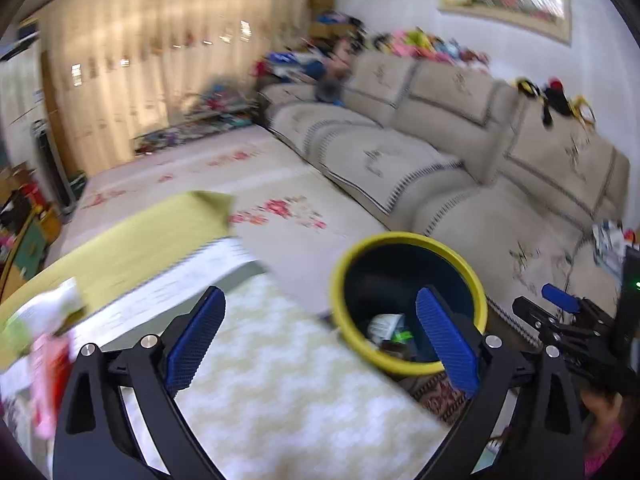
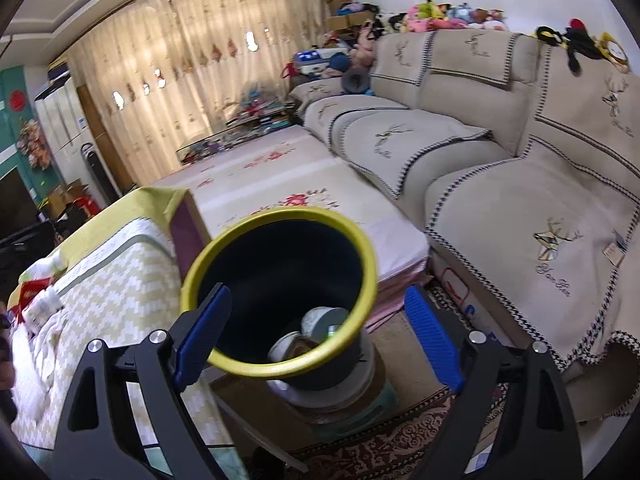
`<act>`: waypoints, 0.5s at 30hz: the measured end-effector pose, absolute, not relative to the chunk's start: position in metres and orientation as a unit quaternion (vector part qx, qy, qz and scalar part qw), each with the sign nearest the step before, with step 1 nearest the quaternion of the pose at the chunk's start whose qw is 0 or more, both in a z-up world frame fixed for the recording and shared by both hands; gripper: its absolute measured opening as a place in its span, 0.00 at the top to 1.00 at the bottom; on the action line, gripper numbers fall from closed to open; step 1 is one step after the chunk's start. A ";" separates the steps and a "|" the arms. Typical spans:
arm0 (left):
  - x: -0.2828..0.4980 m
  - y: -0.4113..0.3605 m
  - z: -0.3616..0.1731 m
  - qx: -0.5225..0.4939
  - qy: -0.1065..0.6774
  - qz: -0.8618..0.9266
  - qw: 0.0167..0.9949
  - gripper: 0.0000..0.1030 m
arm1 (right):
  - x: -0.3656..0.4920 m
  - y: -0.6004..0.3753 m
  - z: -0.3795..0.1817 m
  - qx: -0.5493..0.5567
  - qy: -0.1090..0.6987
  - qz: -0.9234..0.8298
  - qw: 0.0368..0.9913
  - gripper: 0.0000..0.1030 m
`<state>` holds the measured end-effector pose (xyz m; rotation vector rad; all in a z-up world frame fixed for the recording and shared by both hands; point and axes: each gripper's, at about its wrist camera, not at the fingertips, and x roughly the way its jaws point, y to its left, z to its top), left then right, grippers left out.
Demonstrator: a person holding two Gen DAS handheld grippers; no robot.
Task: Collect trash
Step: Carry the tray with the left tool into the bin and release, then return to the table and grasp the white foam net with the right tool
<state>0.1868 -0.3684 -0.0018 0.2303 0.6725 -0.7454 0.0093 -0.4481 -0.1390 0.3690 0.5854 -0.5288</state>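
A: Right wrist view: right gripper (image 2: 318, 344) is hovering just above the yellow-rimmed bin (image 2: 280, 292), jaws spread wide, holding nothing. Several discarded items (image 2: 316, 334) are lying at the bin's bottom.

B: Left wrist view: left gripper (image 1: 320, 338) is also gaping empty, over the near table (image 1: 280, 392). Wrappers (image 1: 48, 328) are sitting at the table's far left, blurred.

A: Judging partway done: some trash binned, those wrappers probably remaining.

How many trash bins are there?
1. The bin, dark with a yellow rim, stands on the floor between the table and the sofa, right in front of both open claws. Others may be out of view.
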 end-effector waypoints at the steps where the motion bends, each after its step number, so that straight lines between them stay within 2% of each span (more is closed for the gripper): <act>1: 0.187 -0.342 0.004 0.100 0.317 -0.344 0.878 0.08 | 0.012 -0.443 -0.138 0.177 0.284 -0.251 0.908 0.19; 8: 0.188 -0.192 0.021 0.054 0.294 -0.243 0.923 0.06 | 0.040 -0.397 -0.132 0.149 0.295 -0.207 0.921 0.17; 15: 0.193 -0.062 0.010 0.024 0.265 -0.121 0.956 0.06 | 0.077 -0.330 -0.133 0.110 0.316 -0.137 0.932 0.17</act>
